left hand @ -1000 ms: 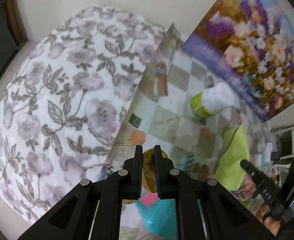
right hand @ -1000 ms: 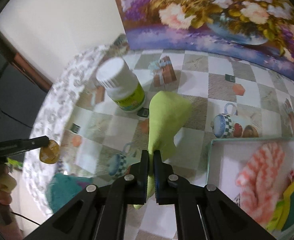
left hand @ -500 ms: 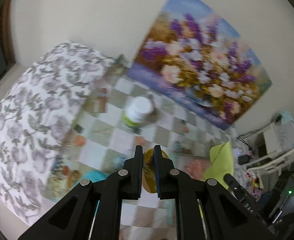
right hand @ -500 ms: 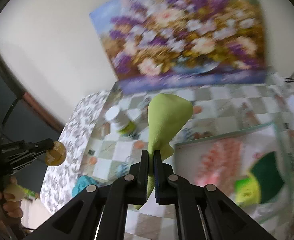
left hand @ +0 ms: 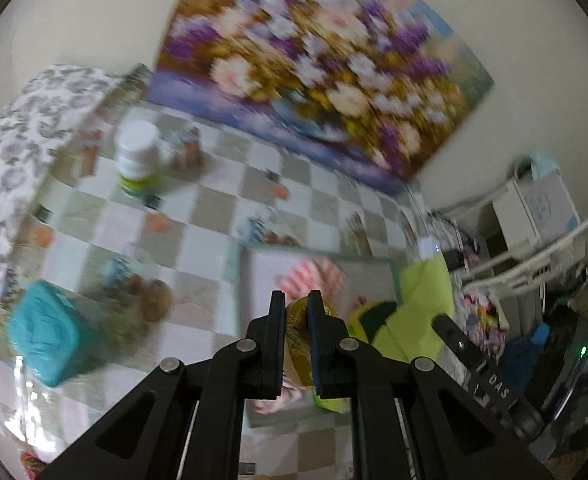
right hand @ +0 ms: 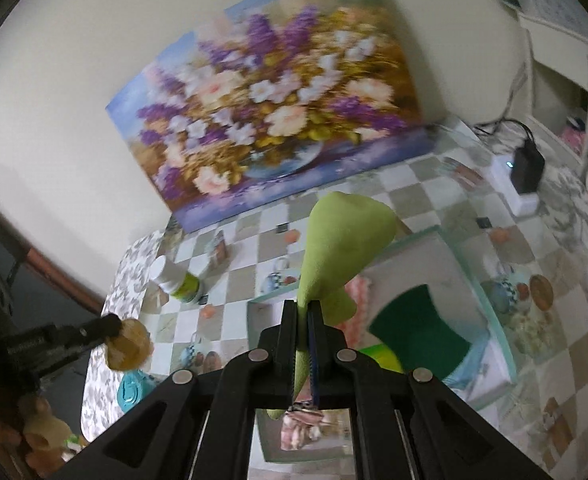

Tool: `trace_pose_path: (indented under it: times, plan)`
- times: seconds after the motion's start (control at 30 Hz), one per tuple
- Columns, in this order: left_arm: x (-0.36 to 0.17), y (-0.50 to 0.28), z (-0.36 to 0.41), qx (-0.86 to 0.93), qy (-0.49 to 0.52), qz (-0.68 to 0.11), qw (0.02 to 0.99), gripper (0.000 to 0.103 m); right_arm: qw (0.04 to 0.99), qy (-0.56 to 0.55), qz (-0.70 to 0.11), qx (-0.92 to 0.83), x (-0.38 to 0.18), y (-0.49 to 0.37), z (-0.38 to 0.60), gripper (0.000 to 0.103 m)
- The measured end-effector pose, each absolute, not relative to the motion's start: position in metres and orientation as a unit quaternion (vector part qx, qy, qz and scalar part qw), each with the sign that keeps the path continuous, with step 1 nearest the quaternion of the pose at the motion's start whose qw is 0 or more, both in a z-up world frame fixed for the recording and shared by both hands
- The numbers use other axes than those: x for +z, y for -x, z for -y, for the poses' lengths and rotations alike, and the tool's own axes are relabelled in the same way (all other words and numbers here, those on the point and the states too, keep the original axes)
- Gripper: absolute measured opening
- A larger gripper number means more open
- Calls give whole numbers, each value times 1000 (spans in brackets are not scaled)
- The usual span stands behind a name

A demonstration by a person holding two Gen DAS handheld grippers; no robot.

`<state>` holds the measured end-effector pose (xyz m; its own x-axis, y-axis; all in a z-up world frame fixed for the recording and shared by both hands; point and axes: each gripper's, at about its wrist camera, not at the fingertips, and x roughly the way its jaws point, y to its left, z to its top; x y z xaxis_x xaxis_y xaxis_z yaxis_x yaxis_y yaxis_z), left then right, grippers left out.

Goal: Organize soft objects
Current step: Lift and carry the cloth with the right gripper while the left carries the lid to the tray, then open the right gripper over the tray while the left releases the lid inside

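Right tongs (right hand: 301,322) are clamped on the green cloth (right hand: 341,248), which hangs over the tray (right hand: 489,312) below and ahead; left tongs (left hand: 296,312), pinching a yellow sponge (left hand: 298,336), hover over the tray's near-left part; both look equally near.

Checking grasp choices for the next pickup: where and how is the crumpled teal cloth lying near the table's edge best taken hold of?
Pinch a raised fold on top of the crumpled teal cloth, coming from above. It sits as a loose bunched mound on the checkered tablecloth, so the top ridges likely give the tongs something to close on; its sides look bulky. Both tongs are full now.
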<state>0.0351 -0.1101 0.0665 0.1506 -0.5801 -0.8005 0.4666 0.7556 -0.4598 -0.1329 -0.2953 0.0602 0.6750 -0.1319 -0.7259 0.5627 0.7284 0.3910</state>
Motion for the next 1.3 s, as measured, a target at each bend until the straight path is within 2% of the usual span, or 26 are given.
trace_pose_path:
  times: [0.2, 0.47, 0.7, 0.93, 1.0, 1.07, 1.13, 1.17, 1.23, 1.27, 1.3]
  plan:
    - [23, -11, 145, -345, 19, -575, 741, 11, 845, -324, -376, -198, 33, 133, 309, 5]
    - [-31, 3, 163, -338, -15, -601, 724, 11, 807, -331, -451, -191, -20, 118, 310, 6]
    - [-45, 11, 165, -336, -47, -589, 734, 13, 782, -319, -493, -209, -46, 115, 307, 7]
    - [-39, 17, 159, -332, -70, -571, 747, 16, 780, -293, -504, -226, -46, 116, 303, 9]
    - [-35, 20, 155, -328, -79, -562, 755, 27, 781, -283, -506, -232, -43, 117, 300, 10]
    - [-31, 21, 149, -323, -75, -558, 761, 41, 782, -271, -508, -237, -40, 118, 297, 18]
    - [-27, 22, 142, -317, -70, -553, 768, 44, 784, -259, -510, -242, -38, 120, 293, 30]
    - [-24, 23, 136, -313, -69, -549, 772, 45, 785, -253, -510, -244, -36, 121, 291, 31]
    - [-21, 25, 130, -303, -71, -546, 778, 53, 789, -244, -507, -246, -32, 123, 287, 32]
    - [-20, 25, 127, -296, -73, -543, 782, 61, 791, -239, -506, -246, -30, 124, 284, 33]
    - [-19, 26, 122, -288, -73, -540, 788, 66, 793, -234, -506, -246, -29, 124, 281, 39]
